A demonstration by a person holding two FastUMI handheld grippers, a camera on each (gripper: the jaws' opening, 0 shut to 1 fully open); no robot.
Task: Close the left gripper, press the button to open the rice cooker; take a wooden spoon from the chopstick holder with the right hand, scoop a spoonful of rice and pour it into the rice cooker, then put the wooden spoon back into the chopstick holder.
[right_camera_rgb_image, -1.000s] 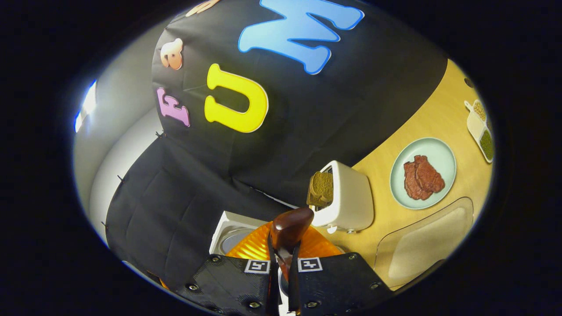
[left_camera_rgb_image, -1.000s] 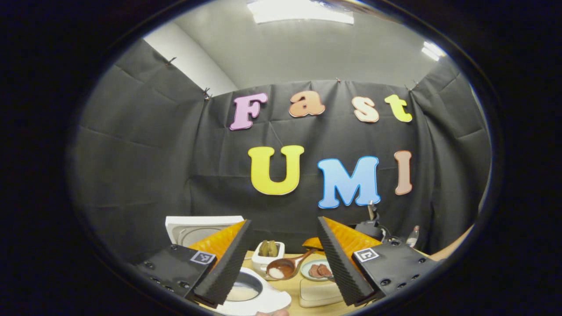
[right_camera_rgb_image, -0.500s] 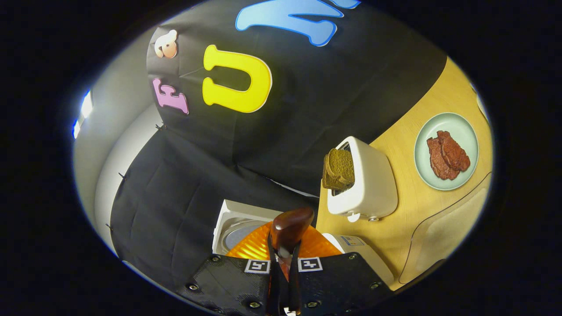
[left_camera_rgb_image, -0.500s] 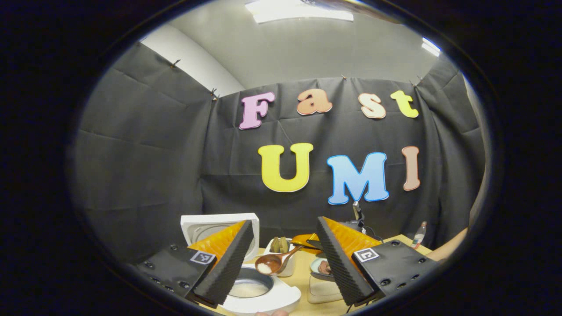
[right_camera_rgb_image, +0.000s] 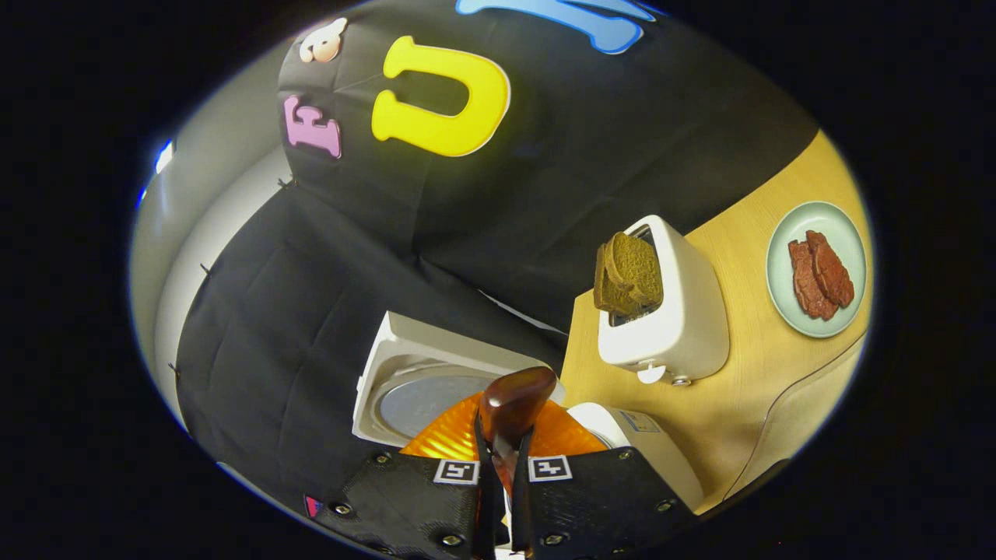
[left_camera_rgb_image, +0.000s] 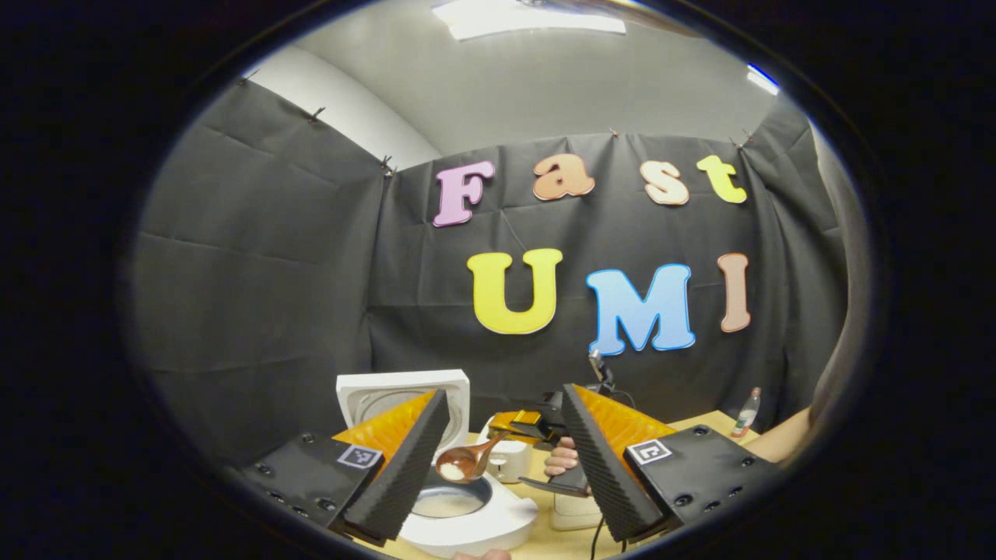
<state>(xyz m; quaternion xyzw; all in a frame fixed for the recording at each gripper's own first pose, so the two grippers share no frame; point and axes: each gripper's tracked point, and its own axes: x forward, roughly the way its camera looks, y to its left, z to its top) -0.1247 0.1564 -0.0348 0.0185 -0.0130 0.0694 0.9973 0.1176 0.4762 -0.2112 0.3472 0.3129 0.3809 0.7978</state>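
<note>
In the left gripper view my left gripper [left_camera_rgb_image: 504, 391] stands open and holds nothing. Between its fingers sits the white rice cooker [left_camera_rgb_image: 475, 525] with its lid [left_camera_rgb_image: 405, 395] raised. The wooden spoon [left_camera_rgb_image: 461, 464] carries a little white rice and hangs just above the cooker's pot. It is held by the right gripper [left_camera_rgb_image: 535, 424], with a hand [left_camera_rgb_image: 562, 459] behind it. In the right gripper view my right gripper [right_camera_rgb_image: 502, 451] is shut on the wooden spoon [right_camera_rgb_image: 513, 397]. The cooker's open lid [right_camera_rgb_image: 432, 393] lies just beyond the spoon.
A white toaster [right_camera_rgb_image: 677, 319] with dark bread slices [right_camera_rgb_image: 630, 272] stands on the wooden table [right_camera_rgb_image: 747, 365]. A pale green plate [right_camera_rgb_image: 817, 225] of meat lies farther right, by a clear container [right_camera_rgb_image: 801, 412]. A small bottle [left_camera_rgb_image: 747, 408] and a person's forearm [left_camera_rgb_image: 786, 443] are at the right.
The spoon with rice has travelled left, from beside the toaster to over the cooker's pot. The right gripper and its hand came closer. The left gripper stayed open.
</note>
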